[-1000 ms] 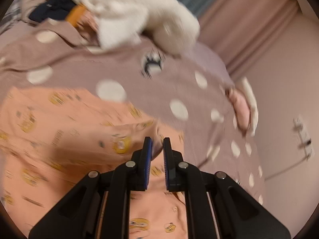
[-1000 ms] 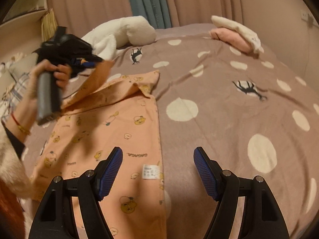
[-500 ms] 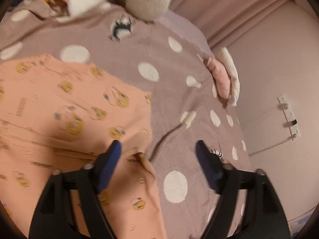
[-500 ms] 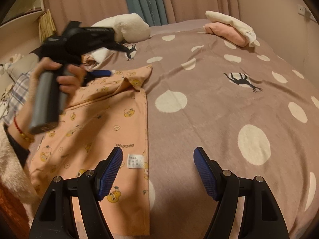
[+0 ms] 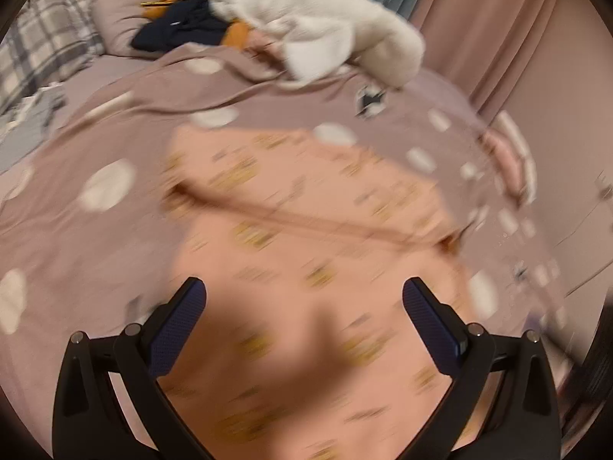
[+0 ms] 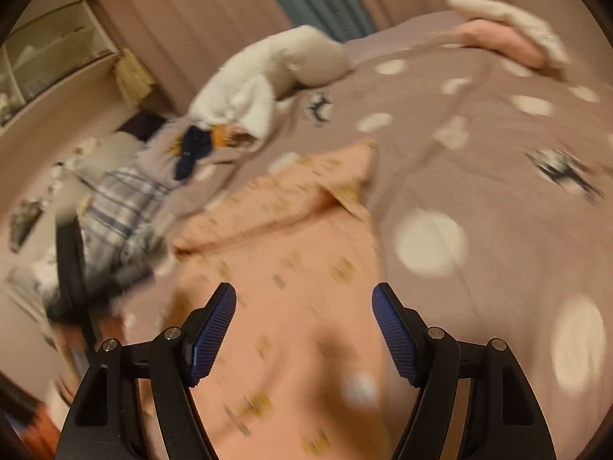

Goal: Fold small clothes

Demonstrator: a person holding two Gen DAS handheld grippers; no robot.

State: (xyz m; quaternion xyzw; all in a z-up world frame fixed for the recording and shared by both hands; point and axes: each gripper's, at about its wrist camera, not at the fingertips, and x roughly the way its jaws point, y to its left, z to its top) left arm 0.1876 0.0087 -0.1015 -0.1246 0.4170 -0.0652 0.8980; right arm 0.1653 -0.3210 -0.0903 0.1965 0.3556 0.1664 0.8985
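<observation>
shirt (image 5: 306,268): soft, limp, light | grab at hem edge | left gripper (image 5: 304,299) jaws just spread, empty | right gripper (image 6: 304,306) jaws spread, empty

Nothing readable in either view. The peach garment (image 6: 306,268), low and centre in the frame, carries small yellow printed motifs, all smeared by blur, and a pale patch near its lower edge is too smeared to read any lettering.
</observation>
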